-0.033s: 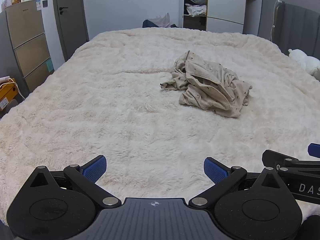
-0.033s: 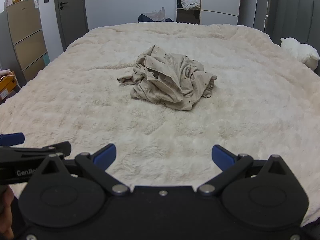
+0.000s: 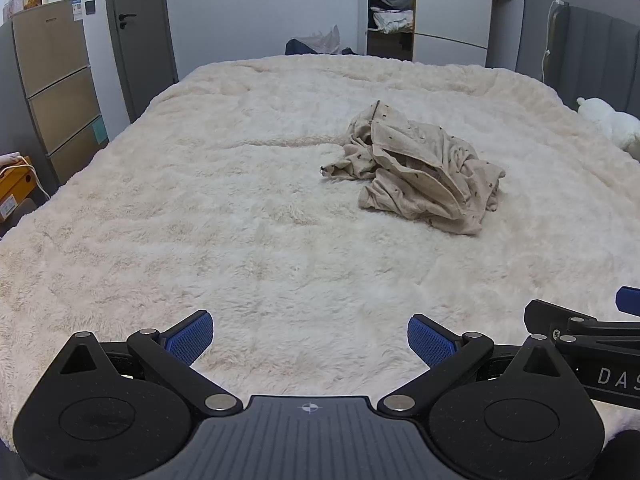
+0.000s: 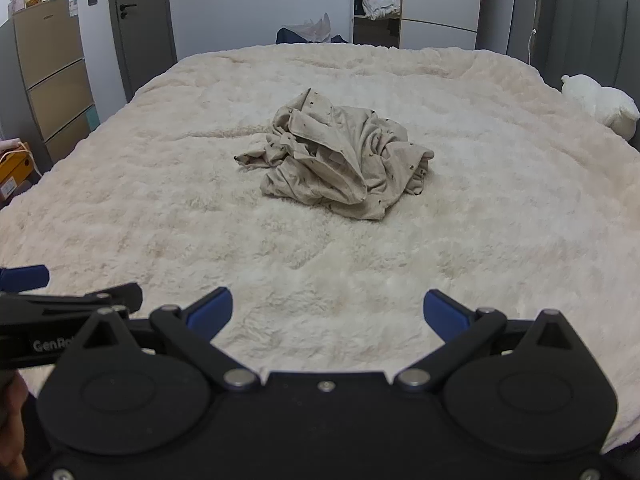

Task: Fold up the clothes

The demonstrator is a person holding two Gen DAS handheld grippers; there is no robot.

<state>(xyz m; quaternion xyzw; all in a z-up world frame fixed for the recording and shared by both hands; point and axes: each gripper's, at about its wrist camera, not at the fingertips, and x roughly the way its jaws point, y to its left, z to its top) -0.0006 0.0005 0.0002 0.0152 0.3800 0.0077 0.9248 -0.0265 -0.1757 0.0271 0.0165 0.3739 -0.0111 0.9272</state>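
A crumpled beige garment with small dark specks [image 3: 420, 170] lies in a heap on the fluffy cream bed cover [image 3: 240, 220]; it also shows in the right wrist view [image 4: 340, 164]. My left gripper [image 3: 310, 338] is open and empty, low over the near edge of the bed, well short of the garment. My right gripper [image 4: 327, 312] is open and empty, beside the left one, also well short of the garment. Each gripper shows at the edge of the other's view.
A white plush toy [image 4: 600, 104] lies at the bed's right edge by a grey headboard [image 4: 588, 28]. A drawer cabinet [image 3: 56, 80] and door [image 3: 140, 20] stand at left. An open wardrobe [image 3: 390, 12] stands beyond the bed.
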